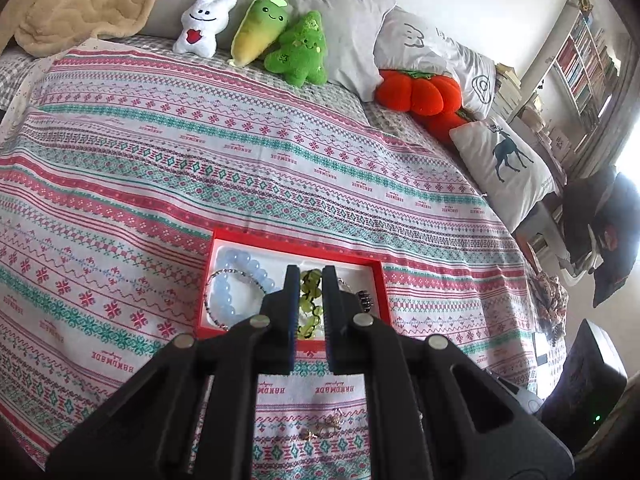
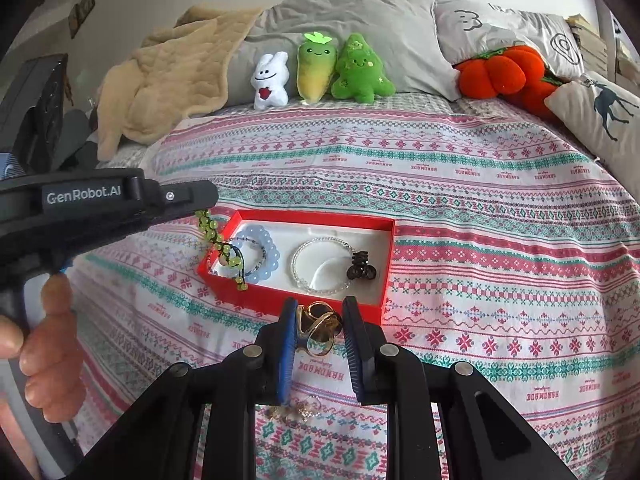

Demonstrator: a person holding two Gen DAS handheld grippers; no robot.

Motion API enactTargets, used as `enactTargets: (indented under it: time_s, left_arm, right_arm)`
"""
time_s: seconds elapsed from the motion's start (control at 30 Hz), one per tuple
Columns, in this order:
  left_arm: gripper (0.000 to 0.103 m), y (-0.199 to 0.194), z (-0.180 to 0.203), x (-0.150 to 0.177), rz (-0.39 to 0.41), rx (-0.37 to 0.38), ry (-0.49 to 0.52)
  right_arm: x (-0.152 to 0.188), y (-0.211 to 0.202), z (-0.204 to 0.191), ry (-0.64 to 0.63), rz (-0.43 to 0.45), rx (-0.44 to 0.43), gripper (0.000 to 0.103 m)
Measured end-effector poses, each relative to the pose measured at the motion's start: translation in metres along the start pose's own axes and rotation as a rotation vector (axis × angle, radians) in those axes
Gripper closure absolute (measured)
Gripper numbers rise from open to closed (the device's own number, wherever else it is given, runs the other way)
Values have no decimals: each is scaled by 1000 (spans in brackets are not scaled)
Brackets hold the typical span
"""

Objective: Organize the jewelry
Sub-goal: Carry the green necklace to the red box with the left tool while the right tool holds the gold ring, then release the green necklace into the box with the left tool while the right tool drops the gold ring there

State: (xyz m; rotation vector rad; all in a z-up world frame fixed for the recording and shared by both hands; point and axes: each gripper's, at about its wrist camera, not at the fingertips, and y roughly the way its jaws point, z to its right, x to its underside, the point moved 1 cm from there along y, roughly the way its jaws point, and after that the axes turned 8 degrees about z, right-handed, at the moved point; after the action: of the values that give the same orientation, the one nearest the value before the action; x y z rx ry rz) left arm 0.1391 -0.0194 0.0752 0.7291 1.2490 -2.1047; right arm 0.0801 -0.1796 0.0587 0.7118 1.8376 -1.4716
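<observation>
A red jewelry box (image 2: 316,216) with a white lining lies on the patterned bedspread. It holds a pale blue bead bracelet (image 2: 262,236), a clear bead bracelet (image 2: 298,268) and a black hair claw (image 2: 360,268). My left gripper (image 1: 310,280) is shut on a green bead bracelet (image 1: 310,300) and holds it over the box's left end; the bracelet dangles from it in the right wrist view (image 2: 222,248). My right gripper (image 2: 319,312) is shut on a gold ring-shaped piece (image 2: 320,326) just in front of the box. Small gold jewelry (image 2: 296,410) lies on the bedspread below it.
Three plush toys (image 2: 316,68) and grey pillows (image 2: 352,12) line the bed's head. An orange pumpkin plush (image 2: 500,72) and a deer cushion (image 2: 600,108) sit at the right. A beige blanket (image 2: 168,76) lies at the left. A bookshelf (image 1: 580,52) stands beyond the bed.
</observation>
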Motion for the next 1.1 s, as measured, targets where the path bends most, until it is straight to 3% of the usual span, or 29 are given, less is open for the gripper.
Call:
enactTargets:
  time_s: [0.53, 0.83, 0.93, 1.0, 1.1]
  left_arm:
    - [91, 28, -20, 2, -40, -9, -41]
    - [91, 36, -31, 4, -87, 14, -61]
    - [85, 35, -37, 3, -93, 3, -77]
    - [74, 33, -42, 3, -94, 10, -102]
    - [73, 30, -44, 2, -92, 17, -114]
  right_arm:
    - [-5, 14, 22, 98, -20, -34, 81]
    - [-15, 31, 33, 231, -30, -169, 81]
    - [-15, 44, 41, 304, -50, -210, 81]
    - [-16, 52, 46, 343, -54, -228, 81]
    - [-16, 60, 48, 358, -58, -228, 80]
